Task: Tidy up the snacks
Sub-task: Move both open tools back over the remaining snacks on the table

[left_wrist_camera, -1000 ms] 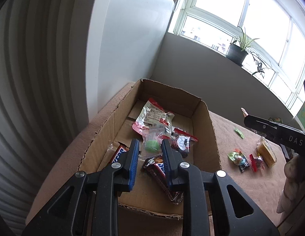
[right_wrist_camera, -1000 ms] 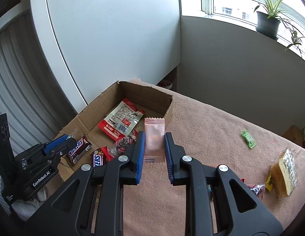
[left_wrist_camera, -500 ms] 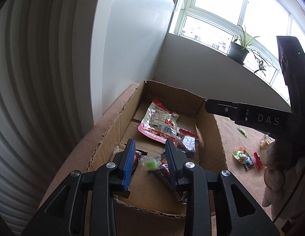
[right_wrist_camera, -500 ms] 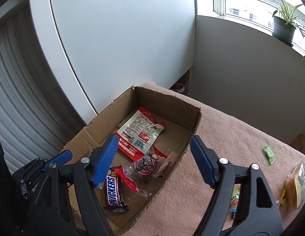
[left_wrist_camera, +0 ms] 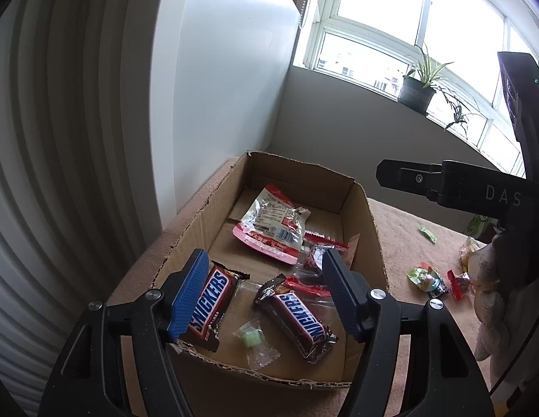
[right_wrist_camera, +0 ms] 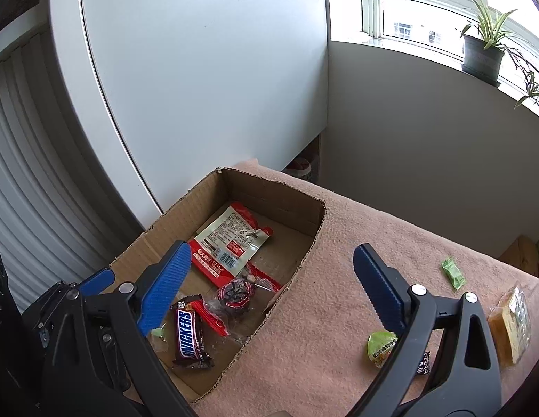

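Both of my grippers hang over the cardboard box (left_wrist_camera: 368, 229) on the pink-covered table (right_wrist_camera: 339, 312), pointing down into it. Left gripper (left_wrist_camera: 262, 292): jaws opening, nothing pressed between the pads. Below the gap, on the box floor at the near end, lies the small clear-wrapped green candy (left_wrist_camera: 252, 338), free of both pads. A Snickers bar (left_wrist_camera: 208, 307) lies just beside the left pad, a second Snickers bar (left_wrist_camera: 297, 316) toward the right pad, both flat on the cardboard. Farther in, a white-and-red snack pouch (left_wrist_camera: 273, 226) and a dark round candy in a red-edged wrapper (left_wrist_camera: 313, 255). Right gripper (right_wrist_camera: 269, 278): jaws spreading wide, empty; its left pad is over the box interior, its right pad over the table outside the box's right wall. Under that span I see the round candy and the pouch from the other side. Still out on the table to the right: a green wrapped sweet (right_wrist_camera: 453, 272), a green-lidded jelly cup (right_wrist_camera: 380, 344) partly behind the right finger, and a wrapped yellow cake slice (right_wrist_camera: 509, 326) at the right edge. A gloved hand (left_wrist_camera: 492, 278) grips the right gripper's handle in the left wrist view.
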A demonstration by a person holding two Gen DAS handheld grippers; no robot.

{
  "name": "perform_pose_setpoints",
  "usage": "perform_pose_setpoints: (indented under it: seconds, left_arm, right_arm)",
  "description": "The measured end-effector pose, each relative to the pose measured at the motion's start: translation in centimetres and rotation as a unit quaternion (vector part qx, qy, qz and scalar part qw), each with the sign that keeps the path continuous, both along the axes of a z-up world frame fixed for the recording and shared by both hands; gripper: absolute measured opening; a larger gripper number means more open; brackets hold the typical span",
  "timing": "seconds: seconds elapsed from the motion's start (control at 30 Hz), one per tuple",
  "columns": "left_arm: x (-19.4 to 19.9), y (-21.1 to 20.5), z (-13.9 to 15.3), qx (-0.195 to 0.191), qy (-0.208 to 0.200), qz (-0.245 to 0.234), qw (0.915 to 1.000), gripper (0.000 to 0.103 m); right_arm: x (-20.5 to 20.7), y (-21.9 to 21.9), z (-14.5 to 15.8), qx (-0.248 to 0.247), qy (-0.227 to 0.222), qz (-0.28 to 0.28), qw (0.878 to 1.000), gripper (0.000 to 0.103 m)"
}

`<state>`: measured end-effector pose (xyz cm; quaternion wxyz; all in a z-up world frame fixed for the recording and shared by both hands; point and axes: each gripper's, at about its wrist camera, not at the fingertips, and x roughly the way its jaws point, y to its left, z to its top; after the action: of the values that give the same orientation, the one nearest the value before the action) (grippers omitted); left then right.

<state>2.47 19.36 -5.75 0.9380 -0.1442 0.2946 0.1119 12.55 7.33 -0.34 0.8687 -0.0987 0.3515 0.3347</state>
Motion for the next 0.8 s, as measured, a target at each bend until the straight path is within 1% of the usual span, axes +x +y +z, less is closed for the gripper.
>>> perform_pose_setpoints:
  seconds: [0.17,0.37,0.53,0.67,0.8]
  left_arm:
    - [0.3,-1.3,0.2,0.005,0.000,-0.010,0.9999,0.068]
    - [0.7,-3.4,0.8,0.012,-0.005,-0.026,0.9996,0.068]
    - [1.2,-6.0,1.2,0.018,-0.008,-0.048,0.9987,0.068]
    - [1.6,-8.2,1.3,0.020,-0.009,-0.066,0.9976,0.068]
    - [2.3,-10.3,1.1,0.023,0.000,-0.089,0.9958,0.068]
  right_arm:
    - [-0.2,-2.4,0.9,0.000,-0.006,-0.007,1.000,0.096]
    - [0.2,-7.8,1.8,-0.007,-0.011,-0.034,0.999,0.096]
    - [0.8,-13.1,1.8,-0.003,0.001,-0.065,0.998,0.096]
    - [1.4,-16.5,1.1,0.004,0.025,-0.080,0.996,0.096]
    - [1.9,-19.6,0.3,0.018,0.043,-0.094,0.994,0.096]
